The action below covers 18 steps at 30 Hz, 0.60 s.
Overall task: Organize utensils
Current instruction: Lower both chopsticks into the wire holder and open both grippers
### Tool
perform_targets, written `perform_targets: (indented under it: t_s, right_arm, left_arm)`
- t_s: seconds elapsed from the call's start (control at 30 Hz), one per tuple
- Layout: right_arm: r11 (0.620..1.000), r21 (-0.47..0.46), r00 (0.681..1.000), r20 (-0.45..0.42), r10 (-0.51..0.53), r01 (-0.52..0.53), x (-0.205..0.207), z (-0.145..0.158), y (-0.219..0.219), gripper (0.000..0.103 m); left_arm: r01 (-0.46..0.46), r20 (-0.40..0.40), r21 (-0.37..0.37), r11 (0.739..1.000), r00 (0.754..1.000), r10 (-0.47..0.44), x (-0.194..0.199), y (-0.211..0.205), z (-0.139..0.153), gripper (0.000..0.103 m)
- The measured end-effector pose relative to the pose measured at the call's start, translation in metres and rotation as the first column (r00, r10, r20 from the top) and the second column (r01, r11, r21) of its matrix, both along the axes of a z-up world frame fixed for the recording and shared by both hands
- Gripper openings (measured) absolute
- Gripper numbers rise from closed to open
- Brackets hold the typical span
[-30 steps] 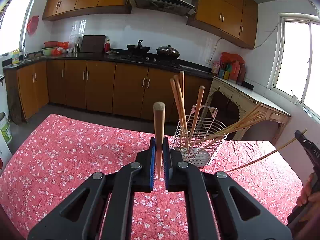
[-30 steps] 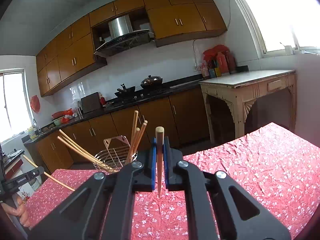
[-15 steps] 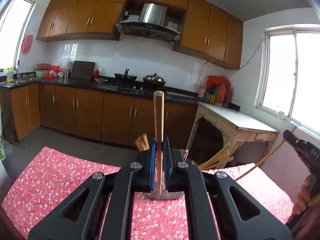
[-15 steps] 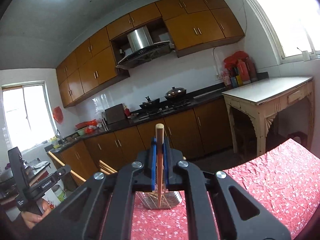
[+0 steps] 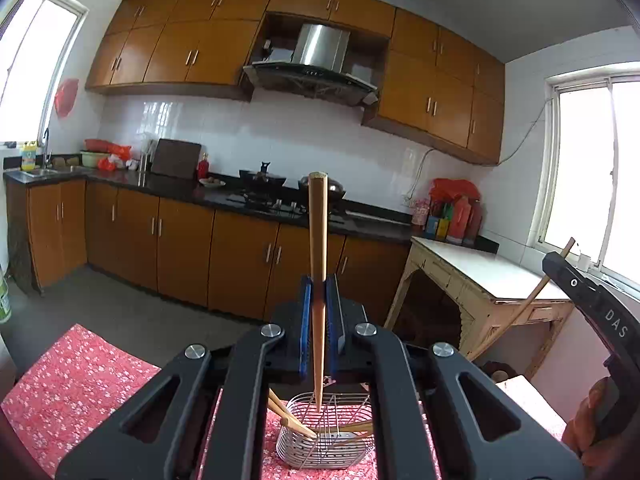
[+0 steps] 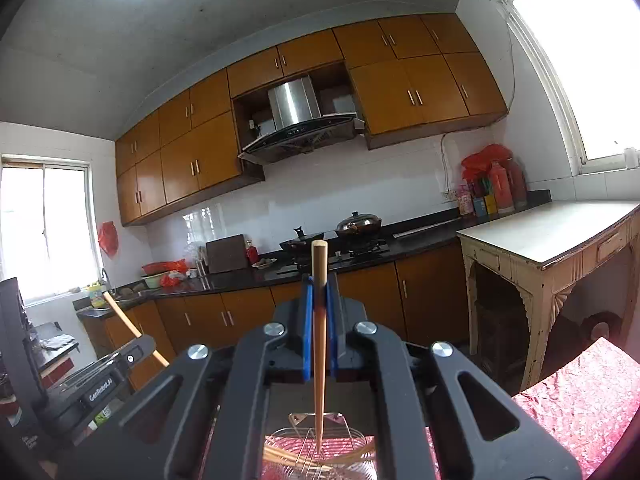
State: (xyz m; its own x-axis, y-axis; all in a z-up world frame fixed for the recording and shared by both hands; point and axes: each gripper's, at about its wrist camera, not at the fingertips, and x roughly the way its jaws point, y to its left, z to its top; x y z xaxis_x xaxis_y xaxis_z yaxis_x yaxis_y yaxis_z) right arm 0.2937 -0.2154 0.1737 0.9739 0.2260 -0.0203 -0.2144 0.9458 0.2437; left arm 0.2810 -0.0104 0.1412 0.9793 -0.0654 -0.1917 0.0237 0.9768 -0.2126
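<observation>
Your left gripper (image 5: 319,312) has its blue-padded jaws clamped on a wooden chopstick (image 5: 318,264), held near upright. Blunt end up against the kitchen backdrop, tapered tip pointing down over the wire utensil basket (image 5: 324,440).

Your right gripper (image 6: 319,320) is in the same state: jaws pinched tight on a second chopstick (image 6: 319,320), upright, thick end up, tip hanging over the basket (image 6: 320,446) mouth. Whether either tip has crossed below the rim, cannot tell (fisheye flattens depth here).

Basket stands on the bench (image 5: 72,380), which wears a red floral cloth. Several chopsticks (image 5: 294,420) already lie slanted inside it, leaning toward the left wall and along the bottom; the right wrist view shows them (image 6: 280,456) low at the frame edge.

Cross views: from the left wrist camera your right gripper body (image 5: 592,308) shows at far right, its chopstick (image 5: 532,292) angled across a pale side table (image 5: 480,268), with your hand (image 5: 588,424) gripping the handle. From the right wrist camera the left gripper (image 6: 100,380) sits at lower left with its chopstick (image 6: 128,324) slanting up.

Behind: brown cabinets (image 5: 184,52), steel range hood (image 5: 316,60), pans on the stove (image 5: 272,178), red bottles (image 5: 456,212) in the corner
</observation>
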Motion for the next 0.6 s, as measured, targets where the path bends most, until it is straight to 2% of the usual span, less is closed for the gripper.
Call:
perform_targets:
  t_s: [0.27,0.6]
  right_arm:
    - [1.0,0.011,0.993,-0.116,-0.003,0.004,0.052,-0.046,0.008,0.007]
    - [1.0,0.006,0.973,-0.231,0.016,-0.015,0.075,-0.082,0.015,0.008]
  left_arm:
    - [0.003,-0.072,0.001,1.0,0.997,-0.003,0.029,0.004,-0.031,0.007]
    - [0.03,-0.134,0.002,1.0,0.991,-0.03,0.035,0.005,-0.047,0.007]
